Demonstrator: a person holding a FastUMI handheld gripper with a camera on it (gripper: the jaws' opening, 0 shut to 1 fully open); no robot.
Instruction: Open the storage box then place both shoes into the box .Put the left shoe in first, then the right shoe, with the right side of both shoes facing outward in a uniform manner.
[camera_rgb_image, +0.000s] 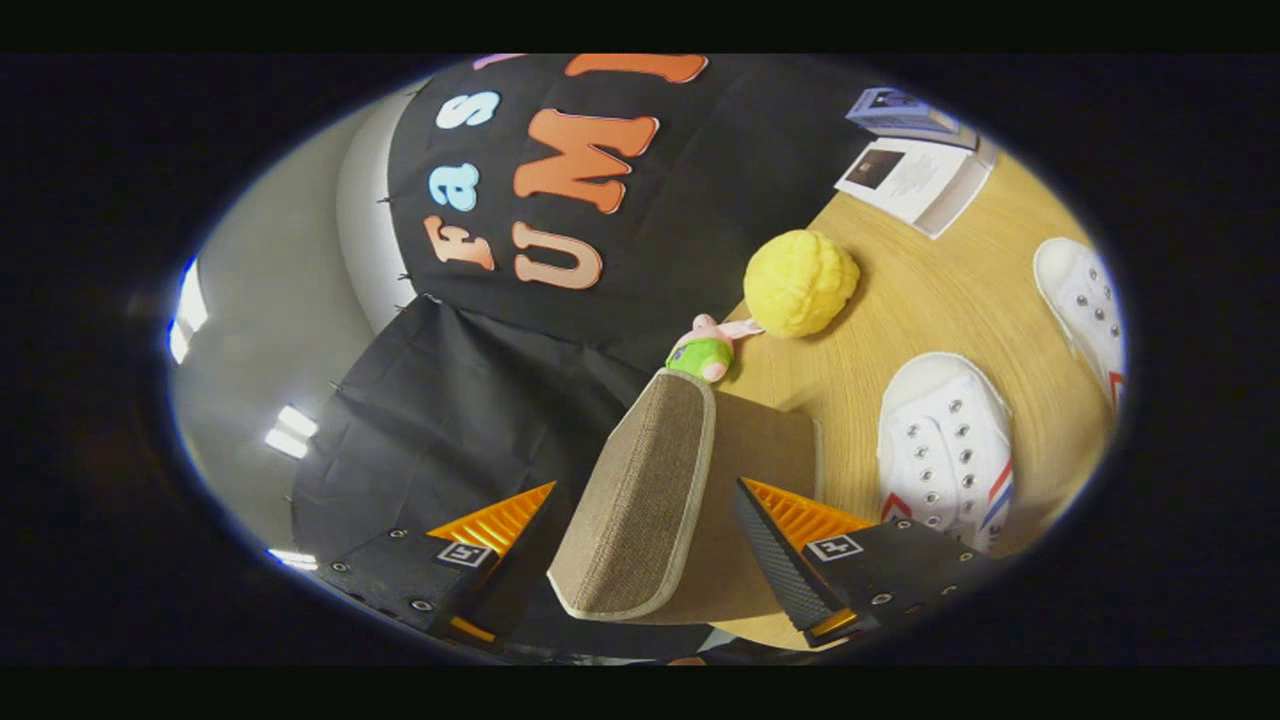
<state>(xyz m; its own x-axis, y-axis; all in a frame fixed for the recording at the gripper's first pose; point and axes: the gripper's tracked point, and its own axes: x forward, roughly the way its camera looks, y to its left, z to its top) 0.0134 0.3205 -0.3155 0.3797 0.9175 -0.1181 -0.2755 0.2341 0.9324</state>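
The storage box's lid (655, 430), brown woven fabric with pale trim, stands lifted on edge between my fingers. My gripper (645, 495) is shut on it, one finger on each face. Beyond the right finger, a white lace-up shoe (945, 450) with red and blue side stripes lies on the wooden table (930, 290). The second white shoe (1085, 300) lies further out, partly cut off. The lid hides the box's body.
A yellow brain-shaped toy (800, 282) and a small pink and green plush (705, 350) sit just beyond the lid, near the black cloth wall. A white booklet or flat box (915, 175) and a blue one (900, 112) lie at the table's far end.
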